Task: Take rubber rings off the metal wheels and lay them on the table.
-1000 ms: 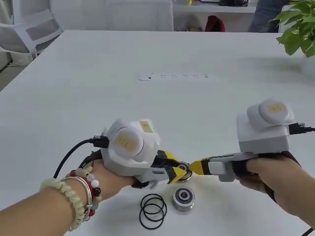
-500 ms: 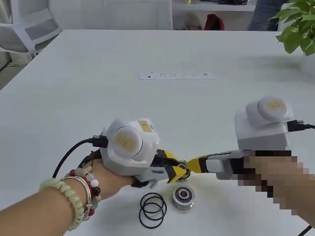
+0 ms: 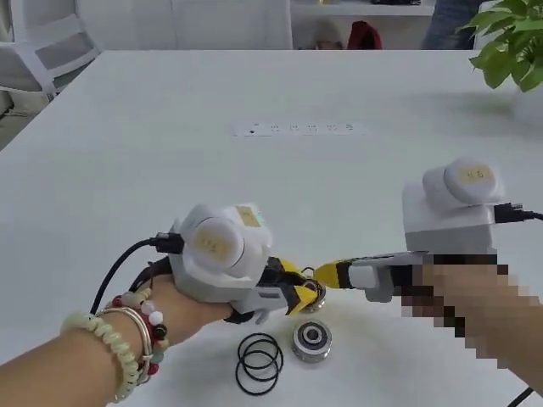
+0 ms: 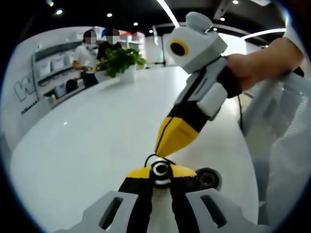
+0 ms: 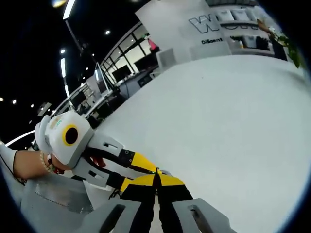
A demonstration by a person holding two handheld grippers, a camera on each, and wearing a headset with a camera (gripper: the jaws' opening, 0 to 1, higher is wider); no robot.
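Rubber ring [image 4: 150,157]: a thin black loop drawn partly off the rim of a metal wheel [image 4: 160,170], which is held above the desk [image 3: 127,170] close to the middle of its near edge. Left gripper [image 3: 299,293]: jaws clamped on this wheel from either side. Right gripper [image 3: 327,275]: yellow jaws pressed together, tip to tip with the left gripper, pinching the raised loop of the ring; the right gripper view shows no gap between the jaws. Second wheel [image 3: 312,339]: lying flat on the desk just below the two grippers, nearer the near edge. Loose rings [image 3: 259,363]: black, overlapping one another, flat on the desk just left of the second wheel. Power strip [image 3: 297,129]: white, well apart toward the far edge. Plant [image 3: 509,42]: green leaves at the far right corner.
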